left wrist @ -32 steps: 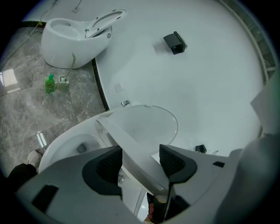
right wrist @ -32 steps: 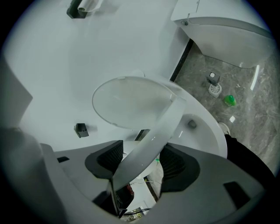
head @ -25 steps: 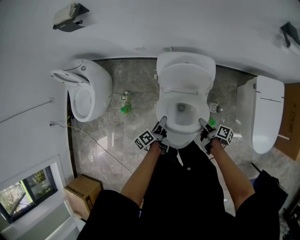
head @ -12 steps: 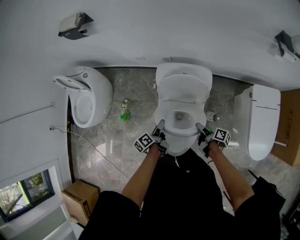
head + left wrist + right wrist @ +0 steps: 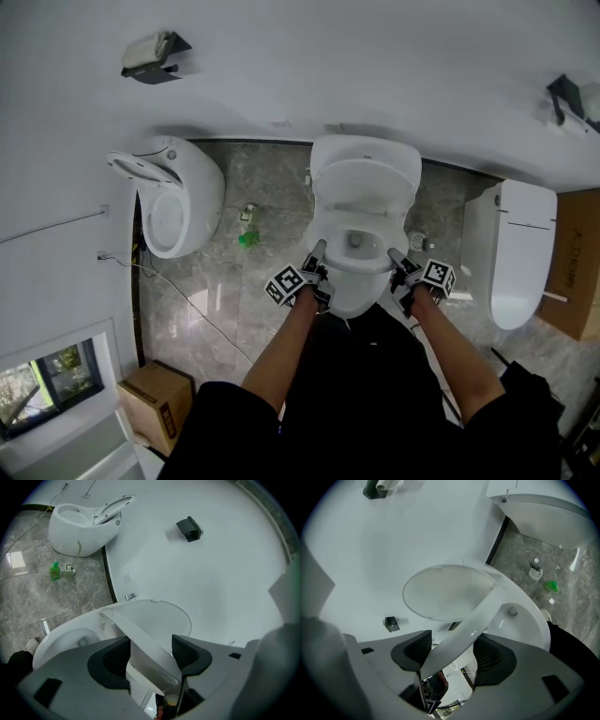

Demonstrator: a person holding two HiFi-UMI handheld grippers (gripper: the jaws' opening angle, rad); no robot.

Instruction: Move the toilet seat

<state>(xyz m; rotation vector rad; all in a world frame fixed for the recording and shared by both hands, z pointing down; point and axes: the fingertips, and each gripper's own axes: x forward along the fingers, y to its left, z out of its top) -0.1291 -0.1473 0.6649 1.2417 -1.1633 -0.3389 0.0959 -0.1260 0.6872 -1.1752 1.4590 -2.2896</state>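
**Head view.** A glossy white ceramic toilet [image 5: 361, 298] stands against the wall on a grey, veined marble floor [image 5: 272, 187]. Its rounded lid [image 5: 364, 183] leans back. The toilet seat [image 5: 359, 270], a smooth oval ring, lies over the bowl. The left gripper [image 5: 319, 251] sits at the seat's left flank and the right gripper [image 5: 396, 256] at its right flank. Each gripper carries a cube with black-and-white square markers. Two more white toilets flank it, one [image 5: 178, 192] to the left and one [image 5: 520, 248] to the right. A green bottle [image 5: 248, 239] stands on the floor, and a cardboard box [image 5: 159, 398] sits lower left.

**Left gripper view.** The toilet seat [image 5: 145, 641] is a flat, shiny white band. It runs slantwise between the dark ribbed pads [image 5: 117, 656] and is raised clear of the bowl [image 5: 70, 641]. The jaws stand wide and have just eased a little wider, yet both pads meet the band's faces and grip it. Behind it is the curved lid [image 5: 159, 620] and, on the matt white wall, a black holder [image 5: 189, 528].

**Right gripper view.** The seat [image 5: 473, 620] crosses diagonally between the ribbed pads [image 5: 487, 656]. The jaws are spread wide and clamped on its thickness. The lid [image 5: 445, 592] is a shallow dished oval behind it, and the bowl [image 5: 520, 620] curves below to the right.
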